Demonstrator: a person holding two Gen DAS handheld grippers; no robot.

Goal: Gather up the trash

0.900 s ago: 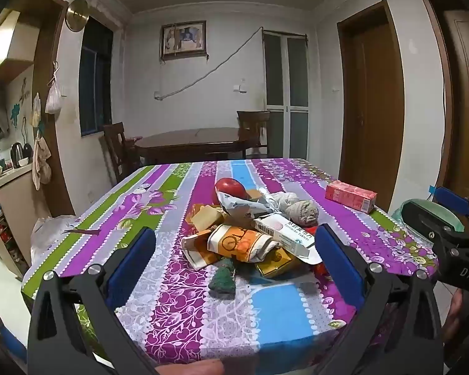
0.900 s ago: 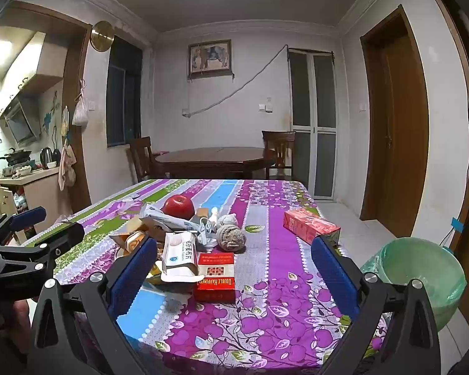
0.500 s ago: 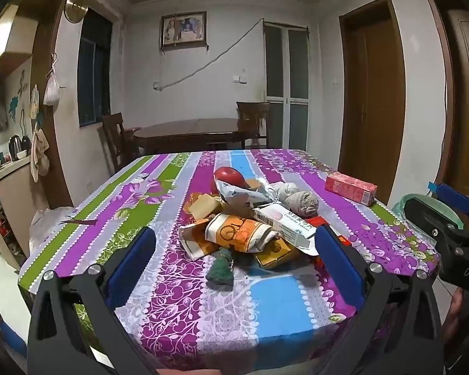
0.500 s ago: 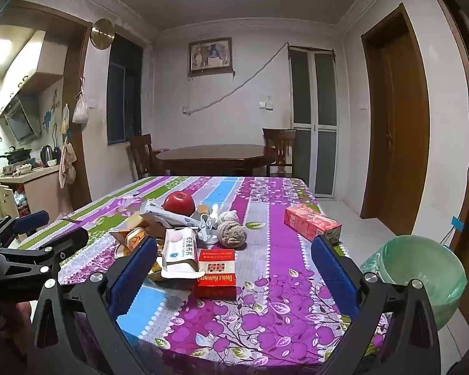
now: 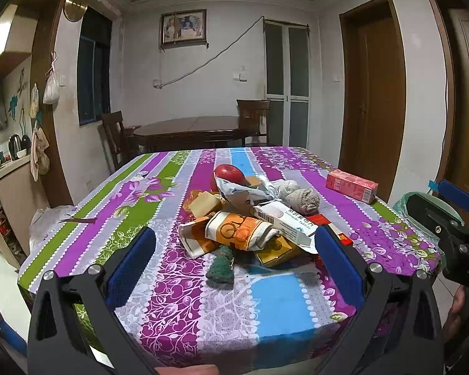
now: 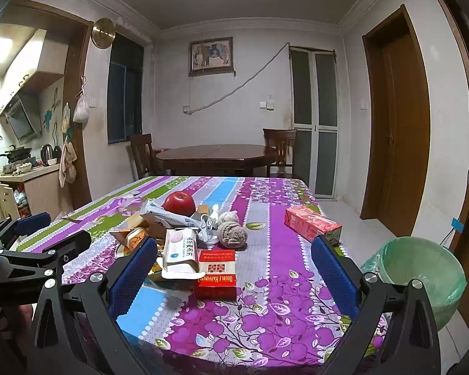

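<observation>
Right now both claws hang in the air at the near edge of the worktop [image 5: 159, 284], which wears a cloth of purple, green and blue stripes. The left claw [image 5: 234, 268] is wide open with nothing between its blue pads. The right claw [image 6: 234, 276] is wide open too, and it holds nothing.

Most of the trash sits in one heap in the middle of the worktop. At the front lies a small green scrubby thing [image 5: 221, 268]. Just behind it is a crumpled orange wrapper [image 5: 239, 230] with a bicycle drawn on it. A white box [image 5: 286, 221] leans on the heap to the right of the wrapper. A red cigarette pack [image 6: 216, 273] lies flat at the near right side of the heap. A grey ball of wadded cloth [image 6: 232, 234] sits behind the pack. At the back of the heap is a red apple [image 6: 179, 203], partly tucked behind a torn white bag [image 5: 244, 189].

A pink carton [image 6: 312, 223] lies by itself near the right edge, well apart from the heap.

On the floor past the right corner stands a bin [image 6: 422, 273] lined with a pale green bag.
</observation>
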